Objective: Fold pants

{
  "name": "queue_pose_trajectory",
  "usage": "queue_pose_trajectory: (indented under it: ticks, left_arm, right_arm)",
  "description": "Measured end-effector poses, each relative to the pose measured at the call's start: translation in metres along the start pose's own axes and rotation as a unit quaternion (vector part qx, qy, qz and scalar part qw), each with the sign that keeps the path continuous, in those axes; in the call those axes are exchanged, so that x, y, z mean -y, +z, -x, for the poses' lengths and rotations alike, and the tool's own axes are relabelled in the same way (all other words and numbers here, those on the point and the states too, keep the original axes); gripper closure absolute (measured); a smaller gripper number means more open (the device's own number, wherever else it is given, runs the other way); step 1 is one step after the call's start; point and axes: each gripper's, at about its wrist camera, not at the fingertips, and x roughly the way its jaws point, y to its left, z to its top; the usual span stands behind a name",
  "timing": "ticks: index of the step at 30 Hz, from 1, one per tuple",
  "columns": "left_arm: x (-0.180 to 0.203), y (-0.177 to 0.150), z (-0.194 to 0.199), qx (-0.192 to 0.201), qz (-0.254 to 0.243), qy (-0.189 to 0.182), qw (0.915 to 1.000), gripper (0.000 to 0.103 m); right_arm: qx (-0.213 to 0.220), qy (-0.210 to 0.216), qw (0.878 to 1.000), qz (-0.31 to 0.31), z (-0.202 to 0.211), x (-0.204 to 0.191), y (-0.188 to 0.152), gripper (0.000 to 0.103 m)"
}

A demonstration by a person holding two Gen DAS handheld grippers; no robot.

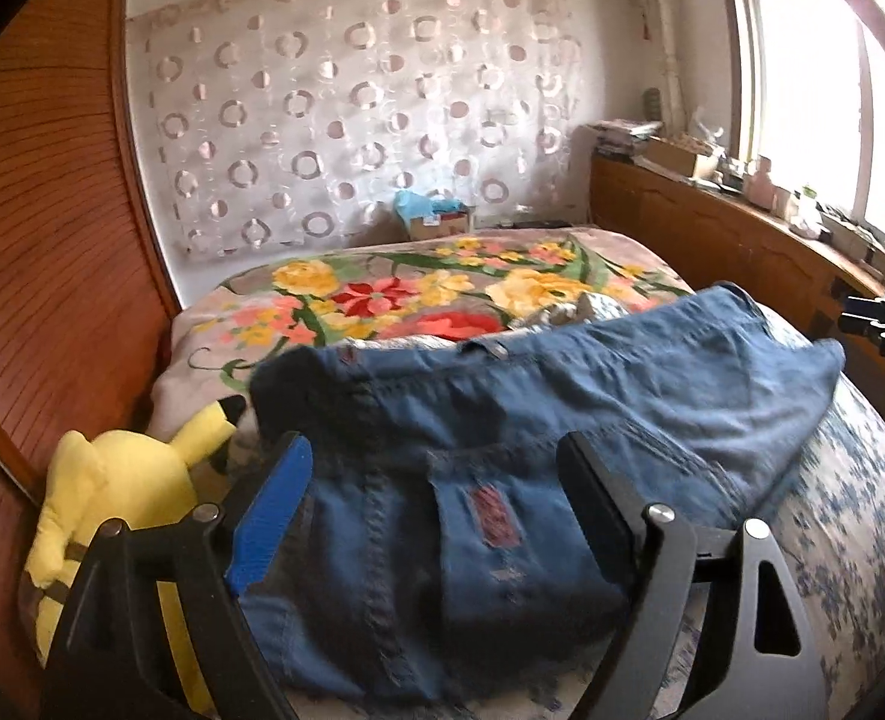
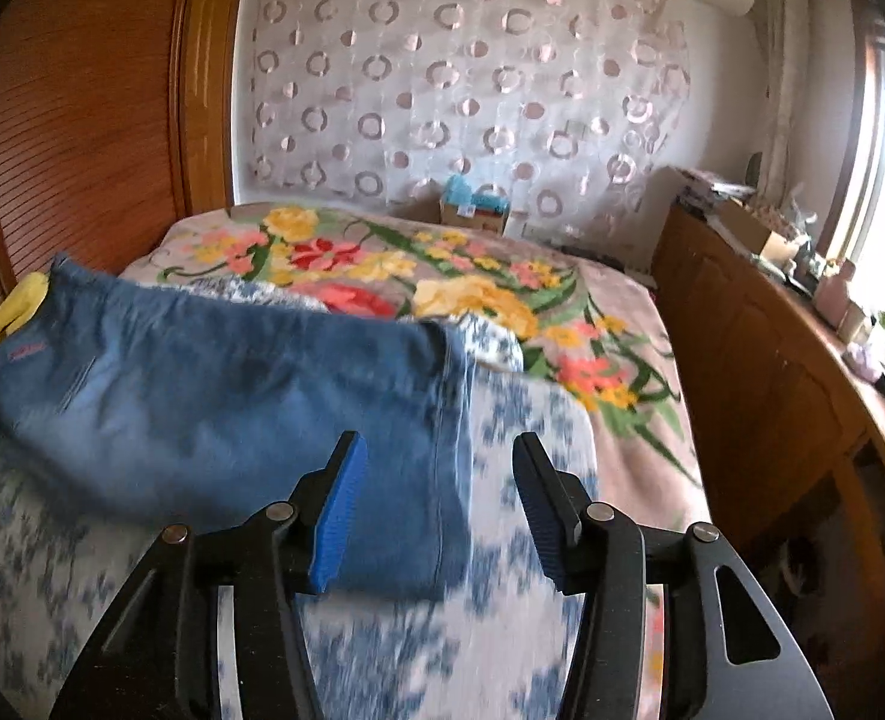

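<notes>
1. across the bed [image 2: 622, 324], on its blue-patterned cover, the jeans [image 1: 502, 420] lie spread flat; the left gripper [image 1: 436, 468] hangs over the waist end with jaws apart, holding nothing; the right gripper [image 2: 436, 462] hangs over the hem end, jaws likewise apart.
2. denim looks heavy, limp and not slippery; i judge a pinch on a seam or hem edge best.
3. only the left view shows the red pocket patch and the yellow plush toy [image 1: 118, 504] whole; only the right view shows the hem.
</notes>
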Motion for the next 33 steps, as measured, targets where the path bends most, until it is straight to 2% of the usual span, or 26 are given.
queue_pose_trajectory:
  ticks: [5, 11, 22, 30, 33]
  left_arm:
    - [0.014, -0.014, 0.004, -0.013, -0.005, -0.014, 0.9998, 0.019]
    - [0.014, -0.029, 0.011, -0.023, -0.004, -0.012, 0.9996, 0.019]
    - [-0.043, -0.063, 0.018, -0.056, 0.041, 0.046, 0.9965, 0.019]
    - [-0.069, -0.074, 0.007, -0.073, 0.079, 0.051, 0.9929, 0.019]
    - [-0.077, -0.077, -0.005, -0.089, 0.091, 0.056, 0.9903, 0.027]
  right_arm:
    - [-0.03, 0.007, 0.999, -0.018, 0.016, 0.009, -0.018, 0.05]
    - [-0.064, 0.014, 0.997, -0.041, 0.004, 0.011, -0.025, 0.05]
    - [-0.084, 0.032, 0.994, -0.066, -0.024, 0.018, -0.009, 0.051]
    - [-0.093, 0.029, 0.994, -0.059, -0.037, 0.01, -0.015, 0.051]
    - [-0.093, 0.03, 0.993, -0.06, -0.039, 0.011, -0.016, 0.051]
